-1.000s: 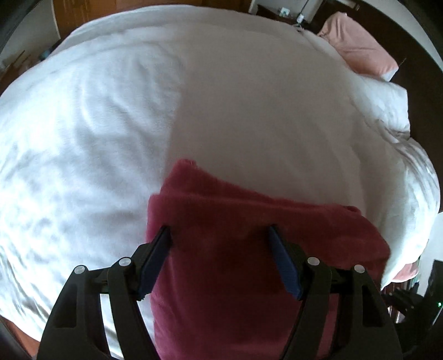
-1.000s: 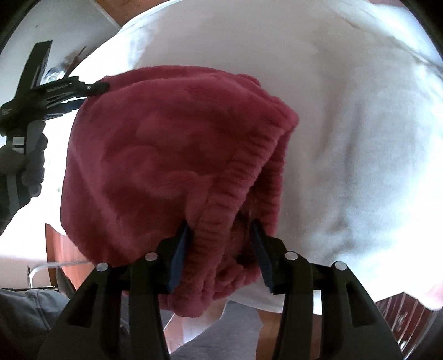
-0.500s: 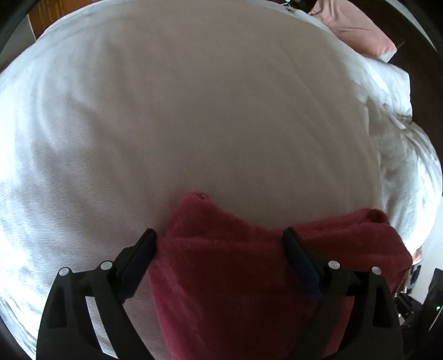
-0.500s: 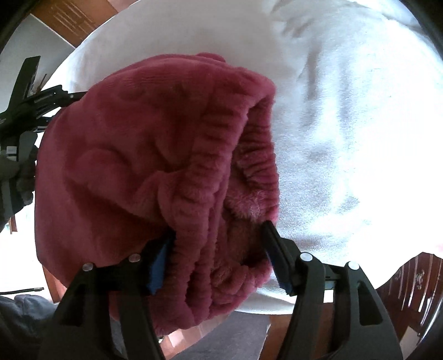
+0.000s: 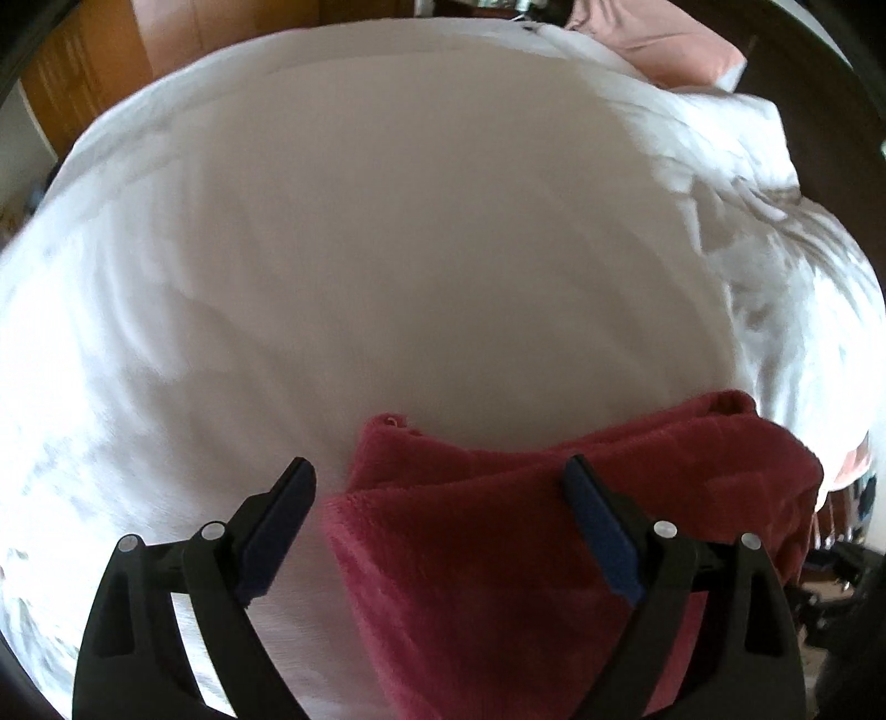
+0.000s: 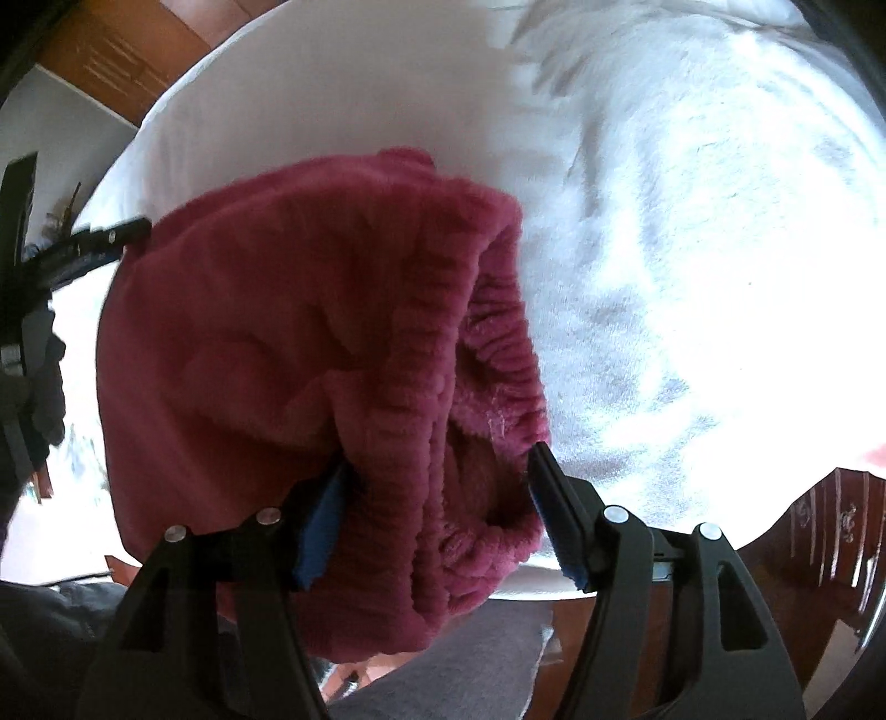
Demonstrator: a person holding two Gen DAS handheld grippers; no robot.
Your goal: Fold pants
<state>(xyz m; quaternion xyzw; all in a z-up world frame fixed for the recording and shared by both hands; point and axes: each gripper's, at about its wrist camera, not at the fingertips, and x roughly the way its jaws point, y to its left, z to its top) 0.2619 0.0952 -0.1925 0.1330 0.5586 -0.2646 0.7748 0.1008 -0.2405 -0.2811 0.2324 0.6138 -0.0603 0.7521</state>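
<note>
Bright daylight, glare blown out on white bedding (image 6: 720, 277); motion blur, fisheye-warped edges

pants (image 5: 526, 554) cut off at bottom edge, bed (image 5: 387, 249) motion-blurred (left side especially), pillow (image 5: 659, 50) cropped

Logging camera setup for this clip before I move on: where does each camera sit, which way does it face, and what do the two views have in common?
Left wrist: rides on the left gripper, looking forward and down along its spread fingers over the white bed; the red fleece pants lie beneath, a pink pillow far off.
Right wrist: rides on the right gripper, fingers either side of the pants' ribbed waistband; the left gripper and its gloved hand show at the left edge.
Shared: the pants, the bed, the left gripper.
</note>
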